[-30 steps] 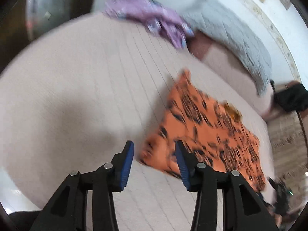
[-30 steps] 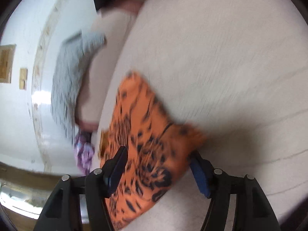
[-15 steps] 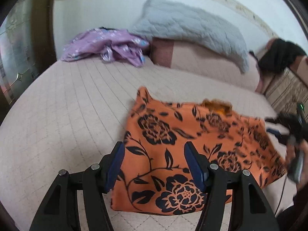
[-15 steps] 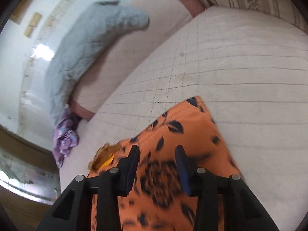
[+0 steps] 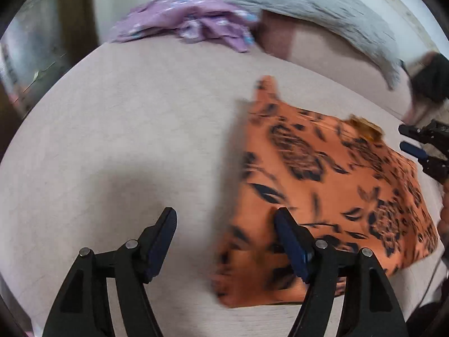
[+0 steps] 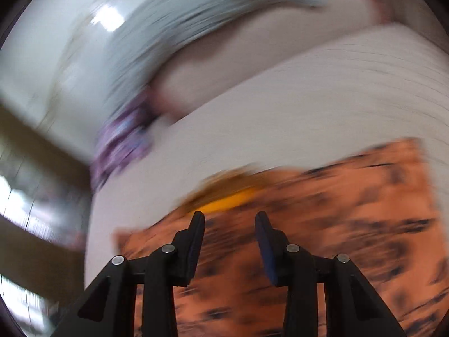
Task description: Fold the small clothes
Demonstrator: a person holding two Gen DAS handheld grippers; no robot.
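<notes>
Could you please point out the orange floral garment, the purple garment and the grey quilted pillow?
Orange floral garment [image 5: 350,185]: left wrist view, middle of the printed cloth.
Purple garment [image 5: 196,22]: left wrist view, centre of the crumpled heap.
Grey quilted pillow [image 5: 322,8]: left wrist view, its quilted top.

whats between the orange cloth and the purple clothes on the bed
Only bare bedcover lies between the orange cloth and the purple clothes, as the left wrist view shows.

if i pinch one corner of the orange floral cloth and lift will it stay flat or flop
The orange black-flowered cloth would probably flop: it lies thin and flat on the beige quilted bedcover, one corner already peaking up. It looks light, so it would likely drag and slide when pulled.
</notes>
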